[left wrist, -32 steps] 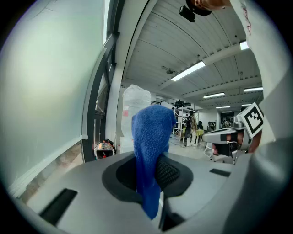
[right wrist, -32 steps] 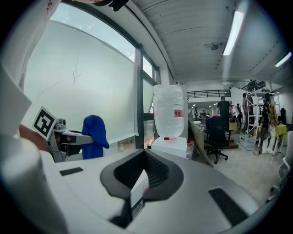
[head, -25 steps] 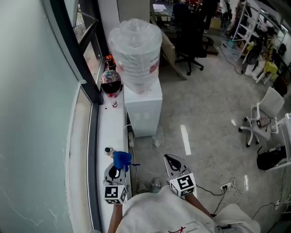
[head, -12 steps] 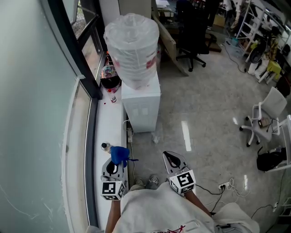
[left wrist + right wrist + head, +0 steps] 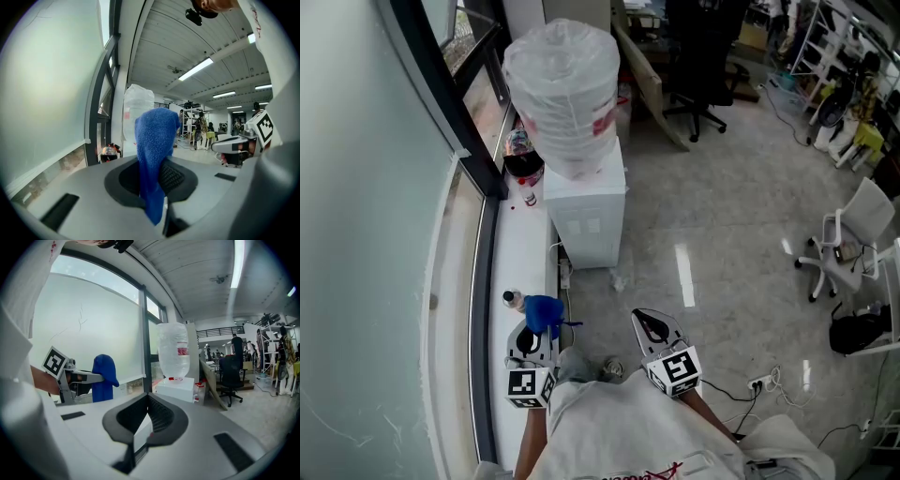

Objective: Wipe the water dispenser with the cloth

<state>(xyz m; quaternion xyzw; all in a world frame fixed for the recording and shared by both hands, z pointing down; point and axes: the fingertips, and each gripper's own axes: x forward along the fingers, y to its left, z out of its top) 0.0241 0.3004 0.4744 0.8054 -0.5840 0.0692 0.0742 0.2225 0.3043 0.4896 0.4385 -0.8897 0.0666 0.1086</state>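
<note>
The wrapped jug (image 5: 562, 94) hides most of the water dispenser's (image 5: 589, 225) top.

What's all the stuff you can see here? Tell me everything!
water dispenser: one, white, on the floor beside the windowsill
big bottle: one, clear, wrapped in plastic, on top of the water dispenser
cloth: one, blue, pinched in the left hand-held gripper
small bottle: one, clear, on the white windowsill
black office chair: one, far back
white office chair: one, at the right
bag: one, black, on the floor at the right
power strip: one, white, on the floor
left hand-held gripper: one, grey, shut on the cloth
right hand-held gripper: one, grey, shut, nothing in it
</note>
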